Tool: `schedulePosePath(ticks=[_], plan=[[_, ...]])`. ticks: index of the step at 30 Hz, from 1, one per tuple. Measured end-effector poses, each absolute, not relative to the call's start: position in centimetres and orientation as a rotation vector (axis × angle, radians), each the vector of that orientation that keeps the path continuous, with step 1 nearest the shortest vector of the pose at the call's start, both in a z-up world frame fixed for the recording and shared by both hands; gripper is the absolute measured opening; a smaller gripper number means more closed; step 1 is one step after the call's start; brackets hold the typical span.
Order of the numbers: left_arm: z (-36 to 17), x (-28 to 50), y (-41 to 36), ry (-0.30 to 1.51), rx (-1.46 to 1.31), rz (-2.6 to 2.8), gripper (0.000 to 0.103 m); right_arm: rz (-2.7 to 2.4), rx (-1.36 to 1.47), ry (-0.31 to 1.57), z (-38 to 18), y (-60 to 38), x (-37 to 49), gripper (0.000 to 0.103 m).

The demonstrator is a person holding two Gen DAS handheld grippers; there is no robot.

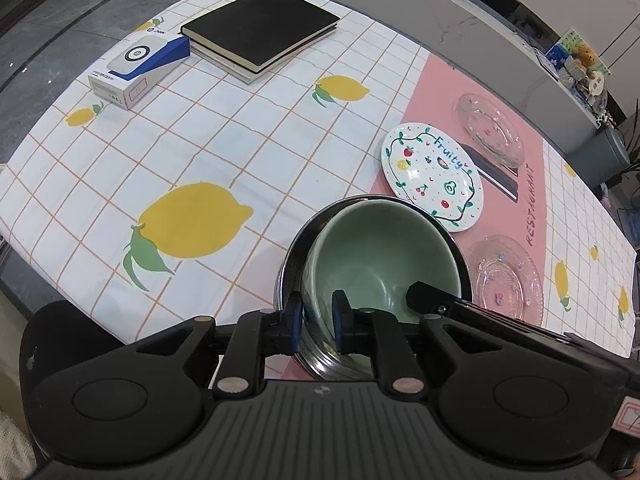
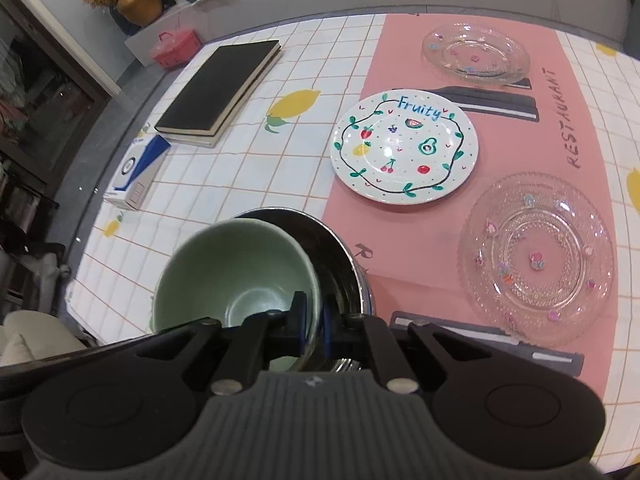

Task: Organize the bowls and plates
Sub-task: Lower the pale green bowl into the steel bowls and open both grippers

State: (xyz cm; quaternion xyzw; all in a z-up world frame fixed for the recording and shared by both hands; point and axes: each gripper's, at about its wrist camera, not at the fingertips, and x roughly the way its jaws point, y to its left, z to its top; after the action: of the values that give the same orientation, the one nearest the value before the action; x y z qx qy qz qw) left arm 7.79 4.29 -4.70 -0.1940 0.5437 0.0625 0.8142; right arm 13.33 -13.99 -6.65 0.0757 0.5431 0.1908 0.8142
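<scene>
The left tongs (image 1: 317, 322) clamp the steel bowl (image 1: 288, 268) rim; the right tongs (image 2: 314, 326) clamp the green bowl (image 2: 236, 268) tilted inside it. Beyond them, the fruit plate (image 2: 404, 148) and two glass plates (image 2: 536, 256) lie unstacked on the desk (image 1: 200, 128).

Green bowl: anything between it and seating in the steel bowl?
Nothing visible between them. The green bowl already sits tilted inside the steel bowl. The right tongs pinch the green bowl's rim, and the left tongs straddle both bowls' walls on the opposite side, so the tongs themselves are all that touches it.
</scene>
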Motion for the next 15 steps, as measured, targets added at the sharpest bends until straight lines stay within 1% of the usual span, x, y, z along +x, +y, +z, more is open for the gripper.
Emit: schedulePosePath(ticks=[9,11,13,15], plan=[[-4.81,7.81,4.65,1.155,-0.447,0.13,0.019,0.402,0.134,1.169,-6.91,-13.53,13.58,0.007],[-4.82,7.83,4.74,1.157,-0.456,0.13,0.02,0.402,0.136,1.174,-6.82,-13.47,13.59,0.008],[-4.76,7.84,4.86,1.158,-0.465,0.13,0.022,0.409,0.142,1.178,-6.7,-13.48,13.58,0.013],[-4.65,7.84,4.91,1.155,-0.472,0.133,0.023,0.414,0.142,1.179,-6.53,-13.46,13.61,0.014]])
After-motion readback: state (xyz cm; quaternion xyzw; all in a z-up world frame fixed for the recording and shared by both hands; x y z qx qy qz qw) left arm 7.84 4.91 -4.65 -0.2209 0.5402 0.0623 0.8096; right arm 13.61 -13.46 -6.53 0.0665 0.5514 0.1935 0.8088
